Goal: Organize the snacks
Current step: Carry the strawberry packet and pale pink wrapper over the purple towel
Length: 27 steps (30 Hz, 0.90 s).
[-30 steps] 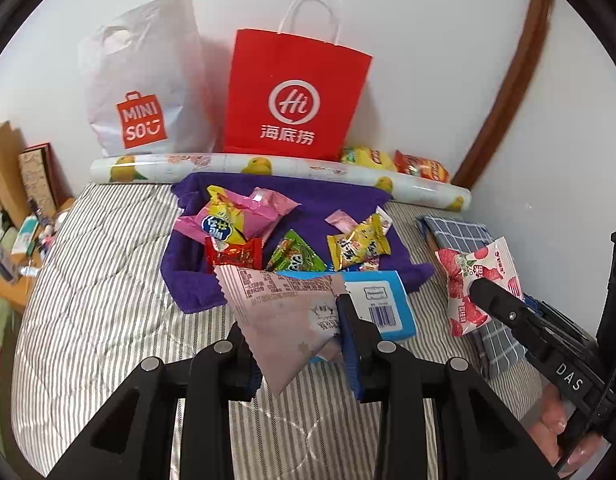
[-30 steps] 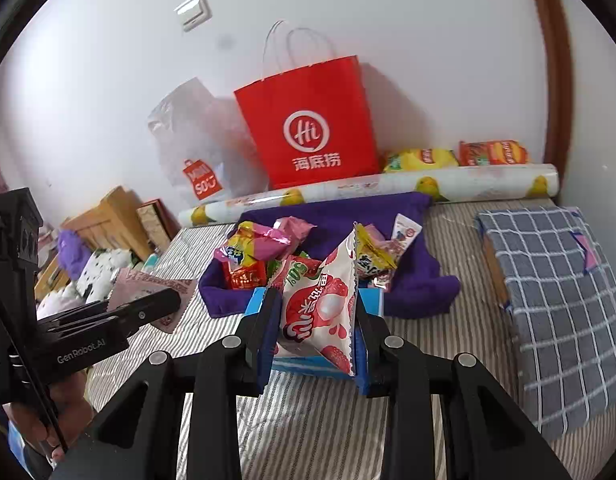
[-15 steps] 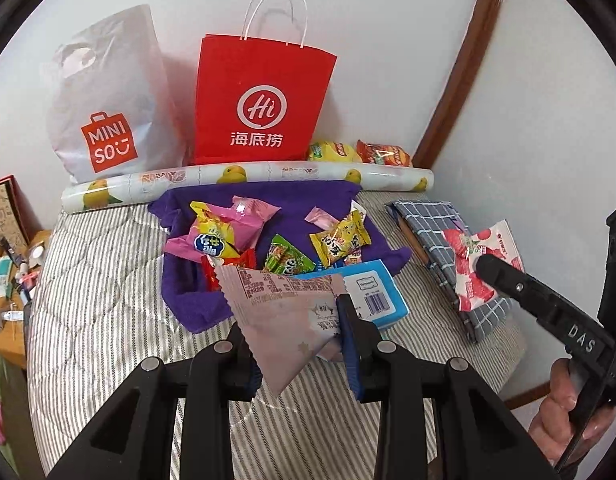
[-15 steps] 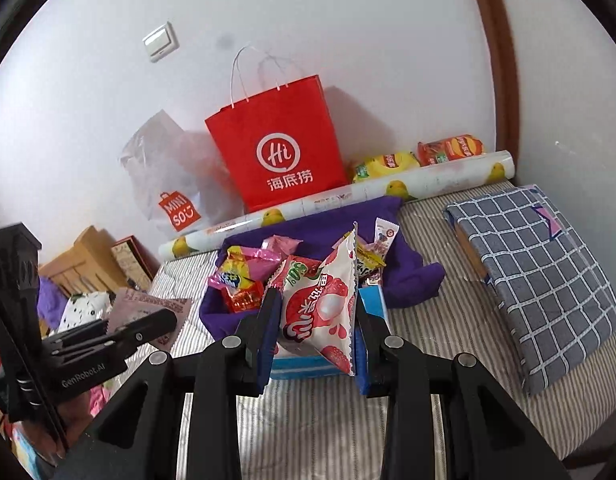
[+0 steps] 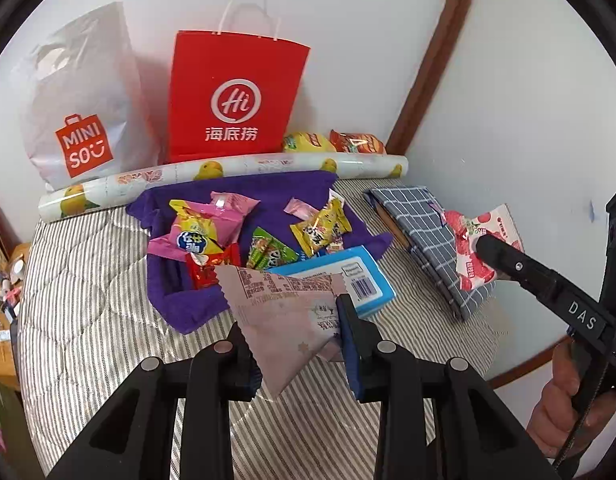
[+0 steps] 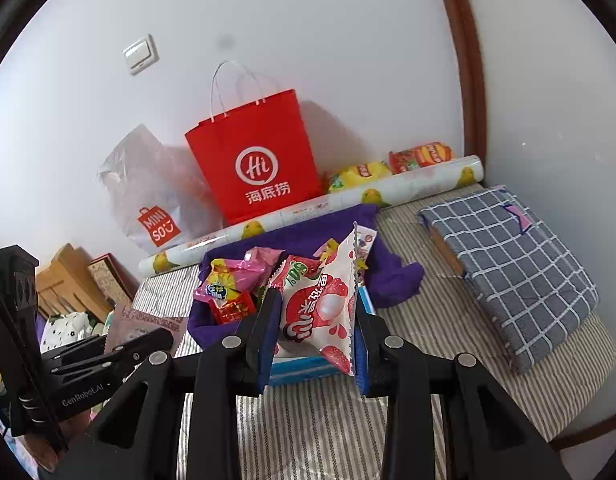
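Observation:
My left gripper (image 5: 296, 340) is shut on a pale pink snack packet (image 5: 284, 316), held above the striped bed. My right gripper (image 6: 313, 332) is shut on a white and red strawberry snack packet (image 6: 321, 312); that packet also shows in the left wrist view (image 5: 473, 244), at the right over the checked cloth. Several loose snack packets (image 5: 204, 232) lie on a purple cloth (image 5: 176, 304) in the middle of the bed. A blue box (image 5: 347, 280) lies at the cloth's near edge. The left gripper with its pink packet (image 6: 136, 320) shows at lower left in the right wrist view.
A red paper bag (image 5: 232, 96) and a white Miniso bag (image 5: 80, 100) stand against the wall behind a patterned roll (image 5: 228, 172). Two chip bags (image 5: 331, 144) lie in the corner. A folded grey checked cloth (image 6: 511, 268) lies at the right. Wooden furniture (image 6: 64, 280) stands at the left.
Both grippers have pulled back and risen, each still holding its packet. The bed and bags look farther away and the right wall has come more into view.

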Each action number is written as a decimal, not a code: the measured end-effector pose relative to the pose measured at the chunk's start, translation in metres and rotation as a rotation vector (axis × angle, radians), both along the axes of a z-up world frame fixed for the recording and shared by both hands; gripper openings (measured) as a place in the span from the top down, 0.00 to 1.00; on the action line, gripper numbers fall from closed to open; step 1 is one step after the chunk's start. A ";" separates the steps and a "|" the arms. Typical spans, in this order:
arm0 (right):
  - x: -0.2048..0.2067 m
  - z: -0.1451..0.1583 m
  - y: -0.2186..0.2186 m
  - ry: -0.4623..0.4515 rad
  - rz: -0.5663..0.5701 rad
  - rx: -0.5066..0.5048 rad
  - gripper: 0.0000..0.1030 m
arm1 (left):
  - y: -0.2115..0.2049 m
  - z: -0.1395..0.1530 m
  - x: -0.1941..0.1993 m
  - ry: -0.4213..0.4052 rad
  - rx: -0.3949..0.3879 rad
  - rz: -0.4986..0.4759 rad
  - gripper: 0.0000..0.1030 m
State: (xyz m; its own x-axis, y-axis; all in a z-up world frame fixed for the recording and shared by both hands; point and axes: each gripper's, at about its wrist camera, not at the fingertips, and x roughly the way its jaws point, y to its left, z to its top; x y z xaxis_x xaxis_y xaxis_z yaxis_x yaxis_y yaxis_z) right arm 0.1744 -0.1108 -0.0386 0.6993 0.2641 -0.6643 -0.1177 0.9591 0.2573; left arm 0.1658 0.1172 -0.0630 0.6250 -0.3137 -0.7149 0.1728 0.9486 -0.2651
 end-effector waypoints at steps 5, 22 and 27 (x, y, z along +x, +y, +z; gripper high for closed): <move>-0.015 0.003 -0.009 -0.006 -0.017 0.003 0.69 | -0.006 0.005 -0.006 -0.012 -0.004 -0.005 0.71; -0.022 0.017 -0.010 -0.008 0.174 0.004 0.69 | 0.001 0.024 -0.029 -0.015 -0.017 0.193 0.71; -0.019 0.024 -0.009 -0.020 0.210 0.022 0.69 | 0.005 0.033 -0.031 -0.020 -0.028 0.225 0.71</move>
State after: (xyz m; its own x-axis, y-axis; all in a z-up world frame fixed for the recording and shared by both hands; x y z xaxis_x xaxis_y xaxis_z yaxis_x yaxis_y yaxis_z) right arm 0.1555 -0.1194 -0.0151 0.6402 0.4196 -0.6435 -0.3199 0.9072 0.2733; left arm 0.1351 0.1225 -0.0303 0.6954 -0.1837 -0.6948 -0.0372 0.9563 -0.2901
